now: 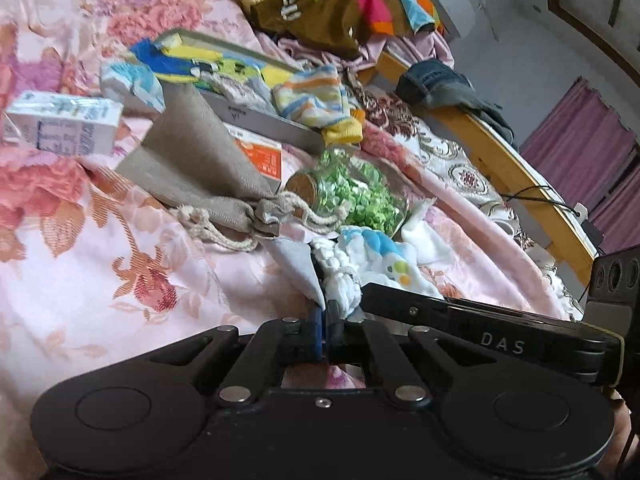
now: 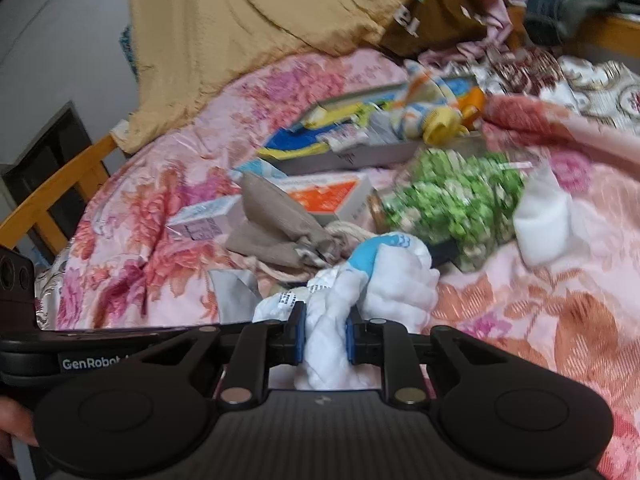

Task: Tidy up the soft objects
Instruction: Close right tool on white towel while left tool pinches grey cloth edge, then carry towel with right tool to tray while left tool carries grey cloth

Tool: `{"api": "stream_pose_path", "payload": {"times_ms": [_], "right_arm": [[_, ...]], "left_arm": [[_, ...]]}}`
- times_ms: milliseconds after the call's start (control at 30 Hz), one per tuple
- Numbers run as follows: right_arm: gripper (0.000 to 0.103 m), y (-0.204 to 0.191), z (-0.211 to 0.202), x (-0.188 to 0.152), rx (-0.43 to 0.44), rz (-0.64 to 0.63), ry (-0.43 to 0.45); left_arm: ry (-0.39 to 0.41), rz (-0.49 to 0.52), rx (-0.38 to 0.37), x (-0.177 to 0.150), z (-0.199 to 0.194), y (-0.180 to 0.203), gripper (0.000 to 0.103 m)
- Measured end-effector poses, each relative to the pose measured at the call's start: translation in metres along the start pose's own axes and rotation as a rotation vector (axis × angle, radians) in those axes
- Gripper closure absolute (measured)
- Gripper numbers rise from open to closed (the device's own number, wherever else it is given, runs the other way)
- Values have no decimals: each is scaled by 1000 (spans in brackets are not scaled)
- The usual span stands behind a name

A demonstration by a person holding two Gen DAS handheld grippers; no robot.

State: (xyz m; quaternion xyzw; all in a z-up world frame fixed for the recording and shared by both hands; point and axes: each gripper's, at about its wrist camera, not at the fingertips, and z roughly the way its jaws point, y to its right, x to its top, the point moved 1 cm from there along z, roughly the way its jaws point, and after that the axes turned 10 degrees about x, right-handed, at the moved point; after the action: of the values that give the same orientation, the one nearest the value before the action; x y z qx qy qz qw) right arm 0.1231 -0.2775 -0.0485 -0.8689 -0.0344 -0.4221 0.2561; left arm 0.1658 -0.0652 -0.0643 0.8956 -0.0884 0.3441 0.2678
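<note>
So far only one soft piece is in hand: a white cloth with blue print (image 2: 384, 280), bunched and twisted, is lifted just off the floral bedspread (image 2: 520, 320) in front of both tools. The right gripper (image 2: 325, 336) has its jaws clamped on a thick fold of it. The left gripper (image 1: 325, 320) has its jaws together, pinching a thin edge of white and grey fabric at the same bundle, so the two seem to be stretching or folding it between them.

Nothing looks sorted yet, as I read it. Just beyond lie a beige drawstring pouch (image 1: 192, 160) and a corked jar of green bits (image 1: 356, 192), touching each other. Farther back, striped socks (image 1: 316, 100) sit on a flat tray (image 1: 272, 124) with other bright fabrics, beside small cartons (image 1: 64, 124). Clothes are heaped at the far side of the bed (image 1: 340, 12). Most of the job remains.
</note>
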Motion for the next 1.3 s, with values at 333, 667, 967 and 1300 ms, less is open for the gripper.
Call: {"api": "stream_pose_path", "payload": {"times_ms": [333, 667, 967, 1300], "right_arm": [[83, -22, -26, 2, 34, -119, 168], [82, -13, -50, 9, -6, -90, 313], [82, -22, -50, 8, 1, -139, 324], [82, -32, -38, 35, 8, -226, 350]], "left_arm": [[67, -74, 1, 7, -33, 8, 103], [153, -104, 4, 34, -65, 13, 103], [187, -116, 7, 43, -78, 15, 103], [212, -44, 47, 57, -77, 27, 103]]}}
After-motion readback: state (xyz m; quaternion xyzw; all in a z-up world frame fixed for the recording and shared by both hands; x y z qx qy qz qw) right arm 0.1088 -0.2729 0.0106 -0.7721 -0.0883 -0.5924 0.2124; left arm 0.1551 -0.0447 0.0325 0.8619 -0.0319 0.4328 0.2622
